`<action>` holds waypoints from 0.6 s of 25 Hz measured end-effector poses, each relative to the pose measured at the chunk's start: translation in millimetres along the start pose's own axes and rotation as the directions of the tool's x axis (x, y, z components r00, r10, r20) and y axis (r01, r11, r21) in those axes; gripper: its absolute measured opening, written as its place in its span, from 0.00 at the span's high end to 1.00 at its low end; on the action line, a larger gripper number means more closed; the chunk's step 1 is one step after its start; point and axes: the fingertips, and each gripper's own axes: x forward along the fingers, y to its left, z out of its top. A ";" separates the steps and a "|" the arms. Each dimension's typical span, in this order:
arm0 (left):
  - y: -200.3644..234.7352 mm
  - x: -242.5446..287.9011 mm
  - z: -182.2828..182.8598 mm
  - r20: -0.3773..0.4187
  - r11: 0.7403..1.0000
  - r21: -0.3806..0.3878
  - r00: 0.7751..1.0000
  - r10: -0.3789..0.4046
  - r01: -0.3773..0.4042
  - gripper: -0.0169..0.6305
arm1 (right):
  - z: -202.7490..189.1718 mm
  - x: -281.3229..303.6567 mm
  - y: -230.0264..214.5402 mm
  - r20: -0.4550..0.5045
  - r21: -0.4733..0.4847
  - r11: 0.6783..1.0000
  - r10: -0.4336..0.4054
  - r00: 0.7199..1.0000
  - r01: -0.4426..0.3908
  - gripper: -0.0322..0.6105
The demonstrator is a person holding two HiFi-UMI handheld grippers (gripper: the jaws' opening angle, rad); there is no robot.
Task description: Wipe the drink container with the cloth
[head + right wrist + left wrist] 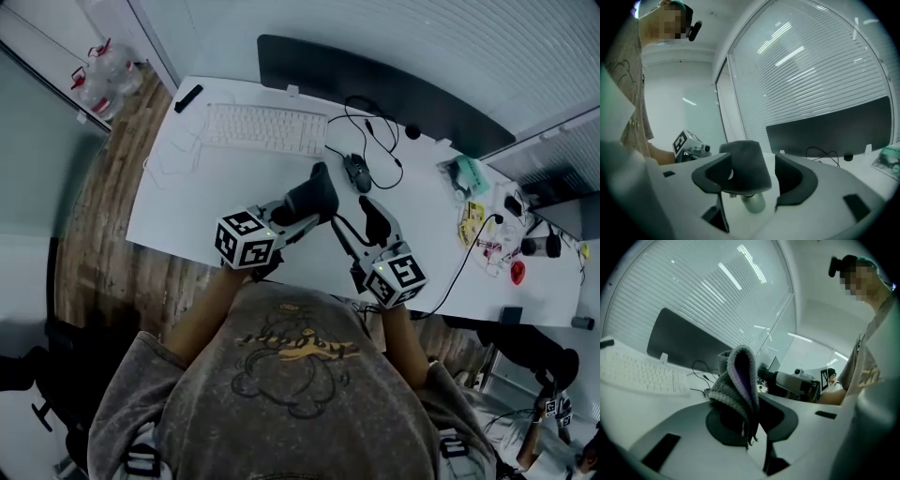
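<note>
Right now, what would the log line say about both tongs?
left tongs: gripping grey cloth | right tongs: gripping drink container | wiping contact: none

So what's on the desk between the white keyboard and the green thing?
A black mouse and looping black cables lie there, seen in the head view.

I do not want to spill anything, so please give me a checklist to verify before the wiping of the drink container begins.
1. Cloth gripped by left hand-held gripper: ok.
2. Drink container held by right hand-held gripper: ok.
3. Free cloth reaching beyond the jaws for wiping: ok.
4. Cloth touching drink container: not ok, they are apart.
5. Drink container closed: cannot tell.
</note>
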 end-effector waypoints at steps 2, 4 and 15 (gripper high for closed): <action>0.5 -11.0 11.6 0.026 0.998 0.048 0.999 0.036 -0.038 0.89 | 1.9 -3.5 -1.9 0.012 -0.002 1.000 -0.012 1.000 0.012 0.52; 1.6 -22.5 20.7 0.057 0.993 0.091 0.995 0.076 -0.081 0.89 | 1.9 -6.8 -3.1 0.014 -0.011 1.000 -0.021 1.000 0.021 0.53; 28.3 -112.4 44.5 0.297 0.874 0.192 0.876 0.381 -0.446 0.89 | -12.0 -1.7 8.6 0.019 -0.049 0.998 -0.032 0.999 0.033 0.68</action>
